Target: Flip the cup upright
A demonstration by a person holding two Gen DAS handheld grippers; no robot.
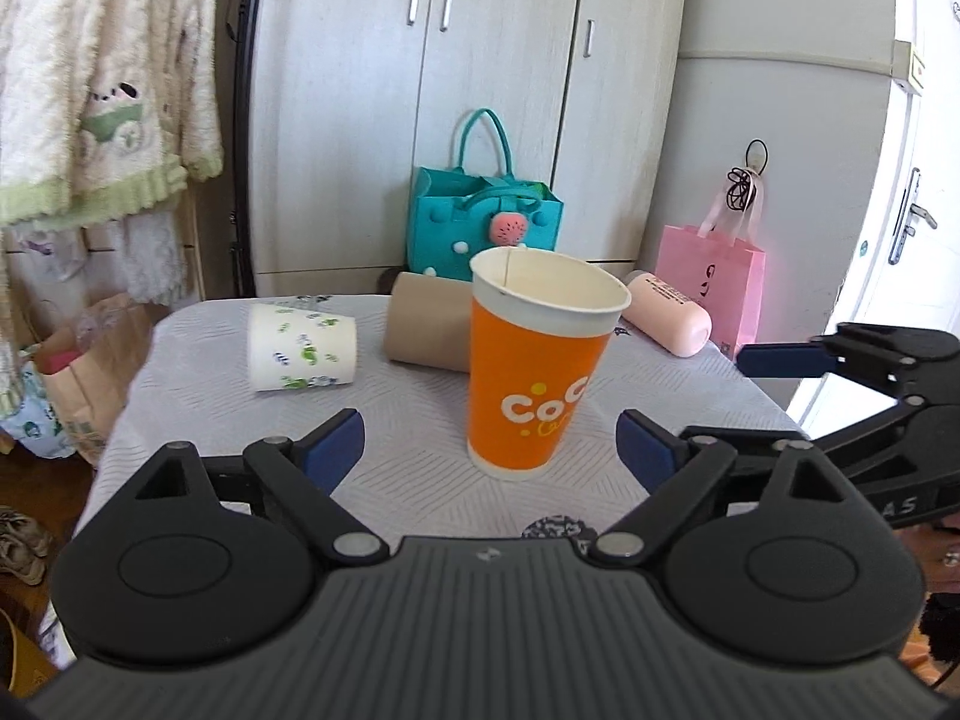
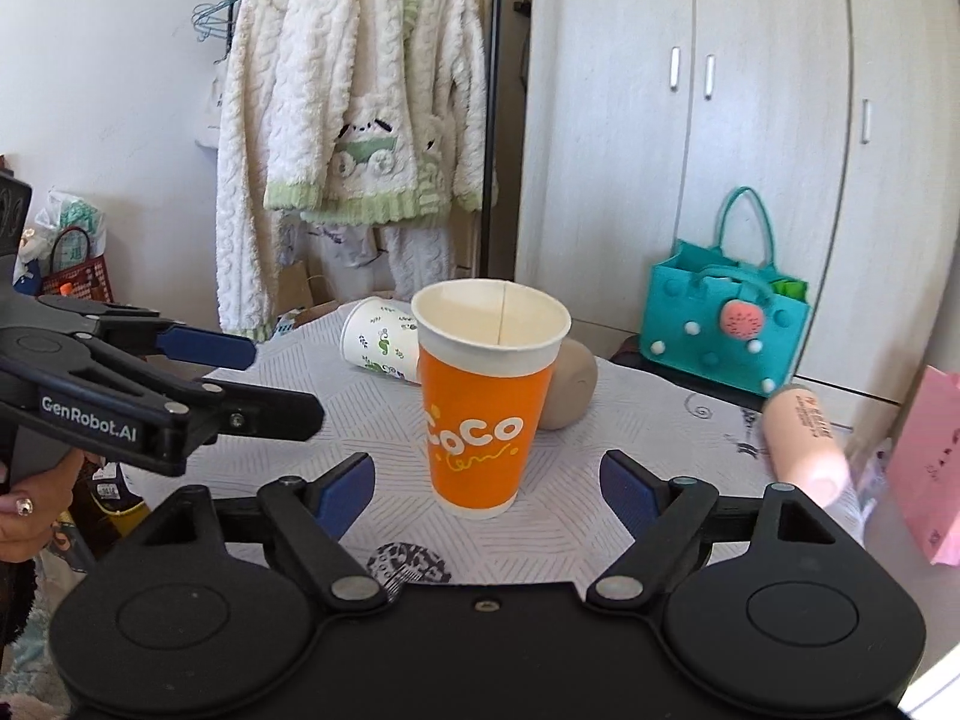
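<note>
An orange paper cup (image 1: 537,369) with a white rim stands upright on the table, mouth up; it also shows in the right wrist view (image 2: 486,402). My left gripper (image 1: 491,449) is open, its blue pads apart on either side of the cup's base and nearer the camera, not touching it. My right gripper (image 2: 487,489) is open too, just short of the cup. The right gripper shows at the right edge of the left wrist view (image 1: 840,372), and the left gripper at the left of the right wrist view (image 2: 180,372).
On the grey cloth-covered table (image 1: 408,432) lie a white patterned cup (image 1: 300,348), a brown cup (image 1: 429,327) and a pink bottle (image 1: 666,312), all on their sides. A teal bag (image 1: 480,222) and pink bag (image 1: 714,282) stand behind, before a wardrobe.
</note>
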